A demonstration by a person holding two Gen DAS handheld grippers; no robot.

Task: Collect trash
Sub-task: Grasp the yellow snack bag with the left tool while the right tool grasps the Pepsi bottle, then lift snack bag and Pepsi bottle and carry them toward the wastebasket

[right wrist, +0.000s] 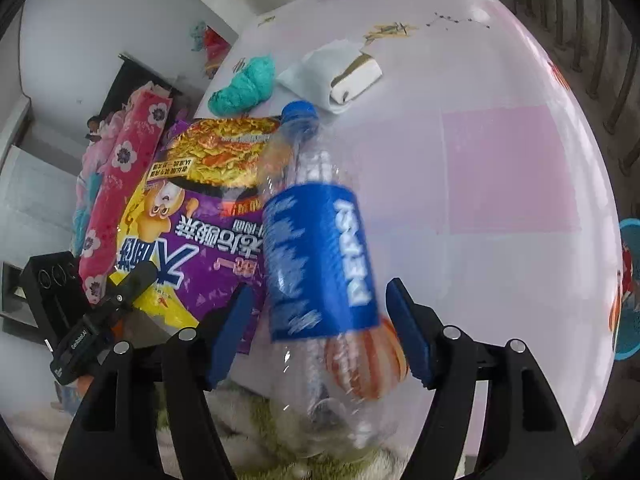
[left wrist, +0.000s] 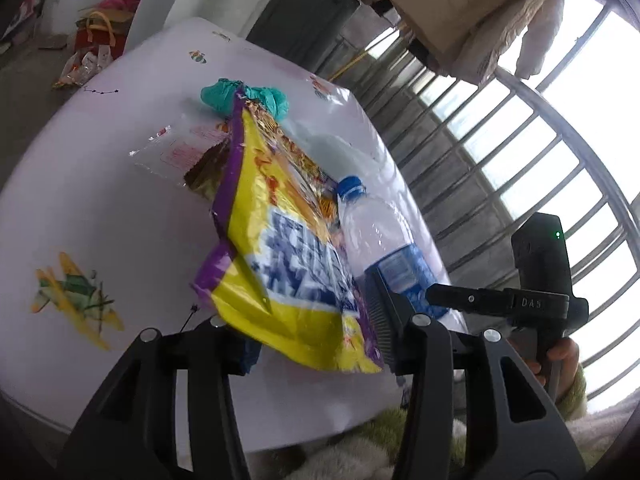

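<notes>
pale printed tabletop (right wrist: pixel 500 168) with teal crumpled wad (right wrist: pixel 244 86), white tissue (right wrist: pixel 320 68), clear wrapper (left wrist: pixel 176 152)

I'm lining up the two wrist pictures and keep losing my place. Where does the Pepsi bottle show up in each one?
Left wrist view: the Pepsi bottle is right of centre, cap up, beside the yellow-and-purple snack bag.
Right wrist view: the bottle fills the centre, between the fingers of the right hand-held gripper.
Shared landmark: the teal crumpled wad beyond the bag's far end.
</notes>
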